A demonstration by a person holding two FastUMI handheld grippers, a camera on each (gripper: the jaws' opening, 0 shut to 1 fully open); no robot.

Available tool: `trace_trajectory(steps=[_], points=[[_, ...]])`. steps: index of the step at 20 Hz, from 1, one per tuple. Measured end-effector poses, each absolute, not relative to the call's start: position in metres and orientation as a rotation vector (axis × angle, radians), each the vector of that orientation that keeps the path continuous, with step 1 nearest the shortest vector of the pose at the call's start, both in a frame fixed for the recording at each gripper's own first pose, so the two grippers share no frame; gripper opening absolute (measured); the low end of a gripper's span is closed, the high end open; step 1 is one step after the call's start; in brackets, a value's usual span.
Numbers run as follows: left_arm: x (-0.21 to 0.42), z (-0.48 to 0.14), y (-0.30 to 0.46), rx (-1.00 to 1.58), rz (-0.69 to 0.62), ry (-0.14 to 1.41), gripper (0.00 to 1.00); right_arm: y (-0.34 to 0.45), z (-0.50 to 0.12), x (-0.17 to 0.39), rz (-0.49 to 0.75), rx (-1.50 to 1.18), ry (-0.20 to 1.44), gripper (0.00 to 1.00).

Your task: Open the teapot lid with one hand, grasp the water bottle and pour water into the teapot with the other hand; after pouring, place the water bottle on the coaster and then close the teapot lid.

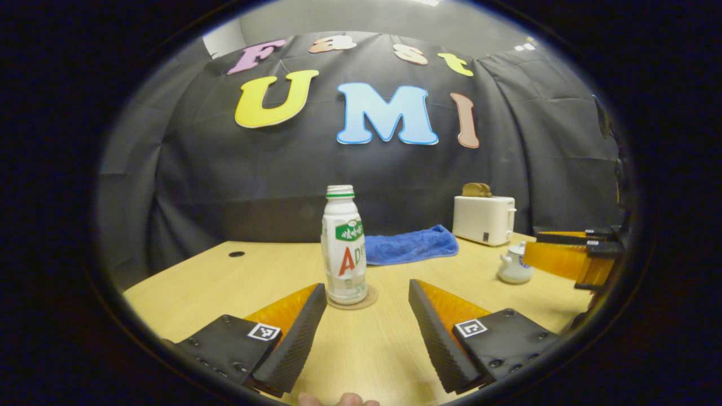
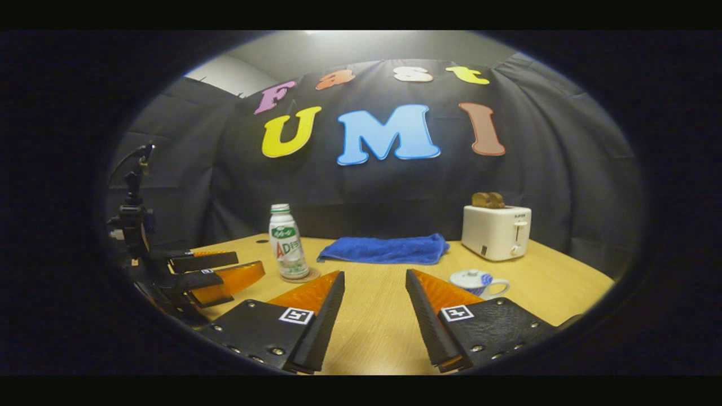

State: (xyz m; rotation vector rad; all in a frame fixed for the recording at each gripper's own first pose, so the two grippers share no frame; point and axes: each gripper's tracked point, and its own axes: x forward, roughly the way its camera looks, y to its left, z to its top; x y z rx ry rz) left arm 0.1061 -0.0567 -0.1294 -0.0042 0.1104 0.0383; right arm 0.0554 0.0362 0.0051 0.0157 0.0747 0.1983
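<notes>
A white water bottle [image 1: 344, 248] with a green label stands upright on a round coaster [image 1: 369, 300]. My left gripper [image 1: 368, 286] is open just short of it, the bottle nearer its left finger. The small white teapot [image 1: 512, 266] sits to the right, partly behind my right gripper [image 1: 569, 258]. In the right gripper view, my right gripper [image 2: 374, 274] is open over the table. The teapot [image 2: 478, 281], lid on, sits just beyond its right finger. The bottle [image 2: 287, 242] and coaster [image 2: 307, 276] are at the left, with the left gripper [image 2: 225, 273] beside them.
A folded blue towel [image 2: 383, 249] lies at the back of the wooden table [image 2: 378, 316]. A white toaster [image 2: 496, 231] holding bread stands at the back right. The table's left edge has a small hole [image 1: 236, 254]. Fingertips of a hand [image 1: 338, 400] show at the bottom.
</notes>
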Motion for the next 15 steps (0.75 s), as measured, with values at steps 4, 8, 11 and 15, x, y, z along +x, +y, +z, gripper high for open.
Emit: trace_trajectory(steps=[4,8,11,15], points=[[0.074,-0.115,-0.079,0.025,0.085,0.061,1.00,0.051,-0.017,0.031,0.150,0.019,0.130,0.71],[0.048,-0.109,-0.087,-0.007,0.141,0.009,1.00,0.032,0.009,0.006,-0.004,0.001,-0.015,0.94],[0.045,-0.111,-0.093,-0.005,0.139,0.008,1.00,0.019,0.000,-0.002,-0.079,0.002,-0.003,0.95],[0.046,-0.112,-0.093,-0.005,0.139,0.010,1.00,0.024,-0.001,-0.001,-0.053,-0.002,-0.001,0.96]])
